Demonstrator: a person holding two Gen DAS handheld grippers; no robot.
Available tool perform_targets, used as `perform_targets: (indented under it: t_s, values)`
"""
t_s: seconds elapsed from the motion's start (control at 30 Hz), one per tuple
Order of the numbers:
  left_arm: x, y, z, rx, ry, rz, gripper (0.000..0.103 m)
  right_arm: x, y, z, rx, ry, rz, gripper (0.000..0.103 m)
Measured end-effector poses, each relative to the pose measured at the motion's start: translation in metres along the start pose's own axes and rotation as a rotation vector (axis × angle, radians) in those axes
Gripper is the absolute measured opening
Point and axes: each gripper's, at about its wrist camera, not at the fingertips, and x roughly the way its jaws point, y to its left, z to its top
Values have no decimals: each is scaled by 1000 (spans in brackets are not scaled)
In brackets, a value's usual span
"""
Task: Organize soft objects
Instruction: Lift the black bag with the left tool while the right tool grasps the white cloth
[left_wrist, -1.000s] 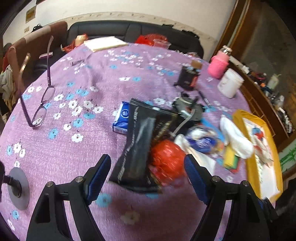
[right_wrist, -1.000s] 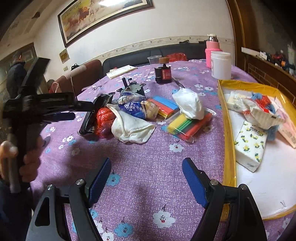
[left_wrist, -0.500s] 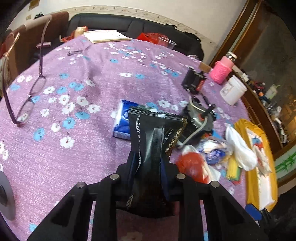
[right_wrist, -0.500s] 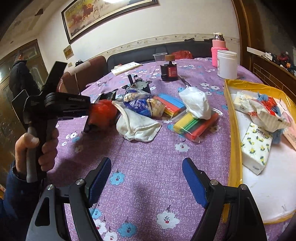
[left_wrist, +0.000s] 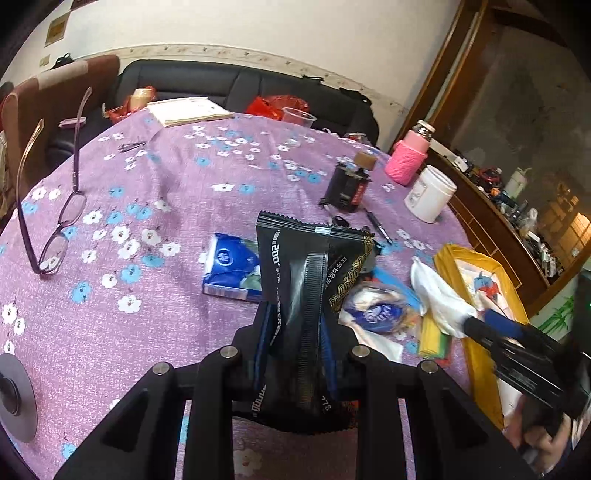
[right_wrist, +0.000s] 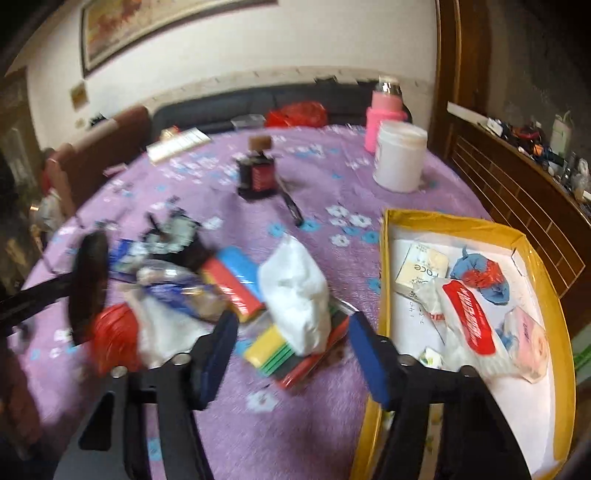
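- The left tool (left_wrist: 295, 332), wide apart a second ago around the pile, is now clenched on the black snack packet (left_wrist: 306, 280), which stands up out of its pads, lifted clear of the bench (left_wrist: 184, 192).
- At nine o'clock of the packet, the blue tissue pack (left_wrist: 231, 271) lies uncovered on the cloth.
- The right tool (right_wrist: 291, 354) has swung in over the white cloth bundle (right_wrist: 295, 295); its jaws are closing, with the bundle between them but not yet pinched.
- At three o'clock of that tool sits the yellow tray (right_wrist: 384, 295), already holding several soft packs.
- My reading: one item is secured and a second grasp is starting; both likely go to the tray.
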Motion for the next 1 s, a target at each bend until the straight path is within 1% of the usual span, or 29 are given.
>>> perform_targets:
  t_s: [0.03, 0.07, 0.1, 0.17, 0.2, 0.23, 0.3, 0.37, 0.5, 0.6, 0.63, 0.7, 0.8, 0.93, 1.0]
  values:
    - [0, -2, 0, 5, 0, -7, 24, 10, -1, 0, 8, 30, -4, 37]
    - [-1, -3, -1, 13, -2, -9, 24, 15, -3, -2, 34, 48, 15, 13]
    - [-2, -4, -2, 18, -4, -12, 24, 12, -5, -4, 47, 34, 30, 13]
    - [-5, -6, -2, 23, -12, -24, 24, 0, -3, -9, 42, -9, 29, 13]
    - [-7, -7, -2, 25, -18, -28, 24, -10, -3, -12, 45, -37, 43, 13]
    - [-8, -7, -2, 27, -22, -34, 24, -23, -3, -17, 46, -66, 75, 13]
    - [-10, -8, -2, 29, -25, -49, 24, -46, -3, -26, 42, -90, 112, 13]
    - [-12, -9, -3, 33, -27, -61, 24, -70, -8, -39, 34, -96, 190, 13]
    - [-19, -15, -3, 53, -36, -116, 24, -102, -18, -62, 34, -80, 294, 13]
    - [-22, -26, -6, 94, -24, -192, 24, -114, -25, -81, 44, -58, 350, 13]
    - [-22, -31, -8, 114, -15, -214, 24, -112, -25, -86, 49, -50, 352, 14]
    - [-20, -41, -12, 153, 6, -240, 24, -104, -23, -95, 49, -40, 323, 14]
    - [-12, -53, -19, 198, 53, -265, 24, -88, -17, -103, 65, -37, 298, 13]
    - [-2, -72, -32, 264, 108, -278, 24, -70, -8, -106, 93, -82, 212, 13]
    - [5, -80, -39, 293, 136, -269, 24, -58, -6, -105, 116, -76, 209, 13]
